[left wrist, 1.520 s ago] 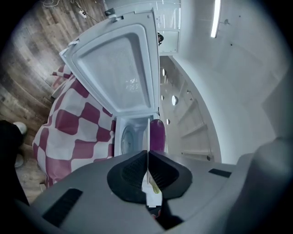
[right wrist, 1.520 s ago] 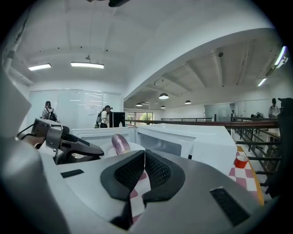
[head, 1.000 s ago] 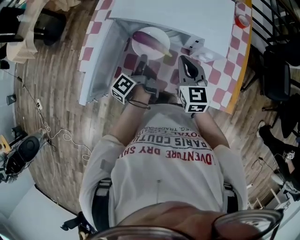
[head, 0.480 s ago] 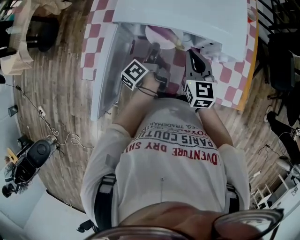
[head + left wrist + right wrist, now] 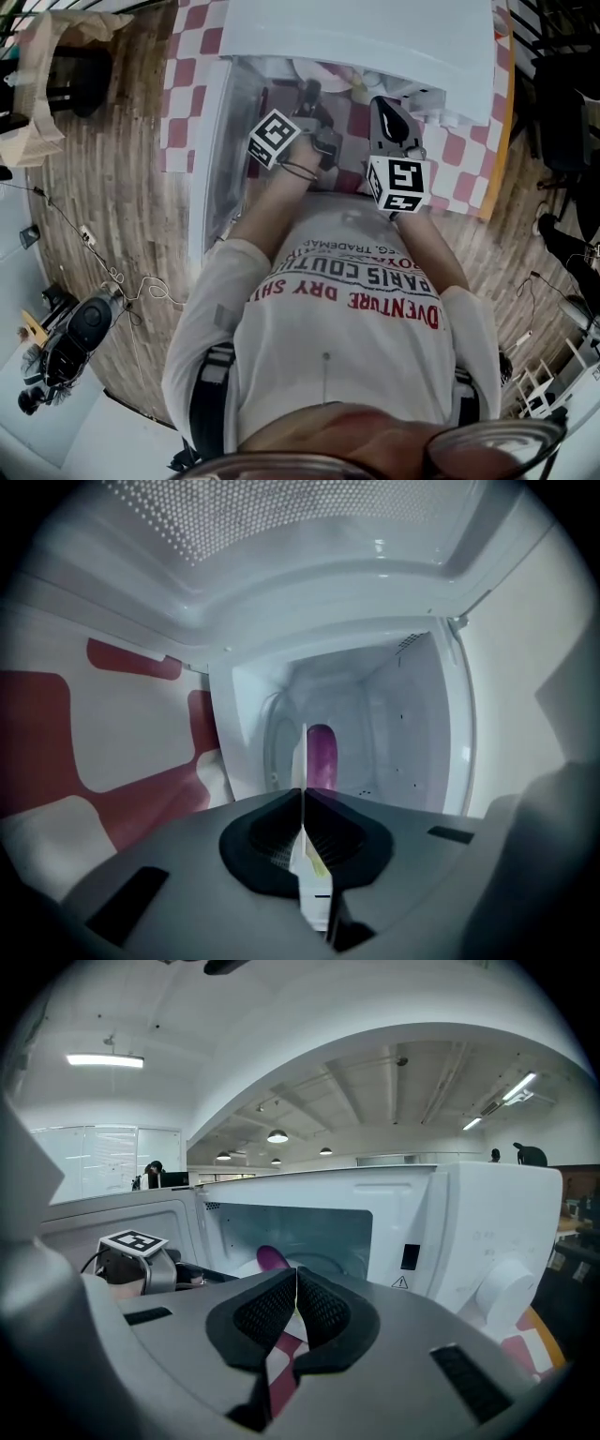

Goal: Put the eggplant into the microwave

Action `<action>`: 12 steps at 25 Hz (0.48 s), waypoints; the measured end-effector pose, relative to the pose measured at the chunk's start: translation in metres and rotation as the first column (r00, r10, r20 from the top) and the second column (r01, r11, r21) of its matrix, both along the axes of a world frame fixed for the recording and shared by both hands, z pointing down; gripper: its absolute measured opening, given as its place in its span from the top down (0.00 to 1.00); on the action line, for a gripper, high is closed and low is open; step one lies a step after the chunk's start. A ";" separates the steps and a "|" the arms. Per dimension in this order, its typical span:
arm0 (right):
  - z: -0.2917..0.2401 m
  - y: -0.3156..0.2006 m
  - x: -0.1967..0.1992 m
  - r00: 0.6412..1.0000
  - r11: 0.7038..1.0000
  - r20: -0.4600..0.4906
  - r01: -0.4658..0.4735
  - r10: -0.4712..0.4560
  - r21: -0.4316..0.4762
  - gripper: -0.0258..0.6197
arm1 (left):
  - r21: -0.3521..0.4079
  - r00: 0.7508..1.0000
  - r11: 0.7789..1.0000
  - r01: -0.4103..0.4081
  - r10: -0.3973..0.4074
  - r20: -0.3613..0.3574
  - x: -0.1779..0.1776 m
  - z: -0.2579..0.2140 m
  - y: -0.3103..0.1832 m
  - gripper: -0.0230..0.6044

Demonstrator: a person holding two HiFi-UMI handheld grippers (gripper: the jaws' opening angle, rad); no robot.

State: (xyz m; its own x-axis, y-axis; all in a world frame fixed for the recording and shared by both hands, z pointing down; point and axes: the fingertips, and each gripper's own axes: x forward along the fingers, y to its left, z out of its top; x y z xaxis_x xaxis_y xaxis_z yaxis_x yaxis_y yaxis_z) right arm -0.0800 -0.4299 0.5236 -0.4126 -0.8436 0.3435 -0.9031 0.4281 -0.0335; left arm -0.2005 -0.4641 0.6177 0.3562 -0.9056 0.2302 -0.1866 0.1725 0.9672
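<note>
1. Now the left tongs (image 5: 302,803) pinch the thin rim of a white plate (image 5: 302,752); the right tongs (image 5: 296,1286) are pressed together on nothing.
2. The eggplant (image 5: 322,754) lies on this plate.
3. A second ago the plate was in front of the microwave (image 5: 361,28); now it is mostly inside the opening.
4. I judge that only setting down and letting go remain.

I see my left gripper (image 5: 302,797) at lower centre, jaws closed on the thin rim of a white plate (image 5: 303,747). The purple eggplant (image 5: 322,757) is just right of it, inside the microwave (image 5: 412,724).
</note>
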 end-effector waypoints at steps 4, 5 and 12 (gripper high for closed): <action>0.003 -0.008 -0.001 1.000 1.000 -0.002 -0.015 0.015 0.006 0.92 | -0.007 1.000 1.000 -0.006 0.006 0.018 -0.001 0.009 -0.009 0.92; 0.005 -0.010 -0.001 1.000 1.000 -0.002 -0.016 0.016 0.009 0.92 | -0.009 1.000 1.000 -0.006 0.006 0.021 -0.001 0.011 -0.010 0.92; 0.008 -0.020 -0.005 1.000 1.000 0.003 -0.025 0.025 0.016 0.92 | -0.042 1.000 0.999 0.010 -0.010 -0.002 -0.003 0.023 -0.017 0.92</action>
State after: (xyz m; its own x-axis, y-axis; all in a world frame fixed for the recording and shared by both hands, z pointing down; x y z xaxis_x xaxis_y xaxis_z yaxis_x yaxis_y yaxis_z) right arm -0.0850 -0.4495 0.5318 -0.3925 -0.8589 0.3289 -0.9133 0.4063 -0.0289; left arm -0.2033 -0.4814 0.6404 0.3477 -0.8988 0.2669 -0.1822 0.2145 0.9596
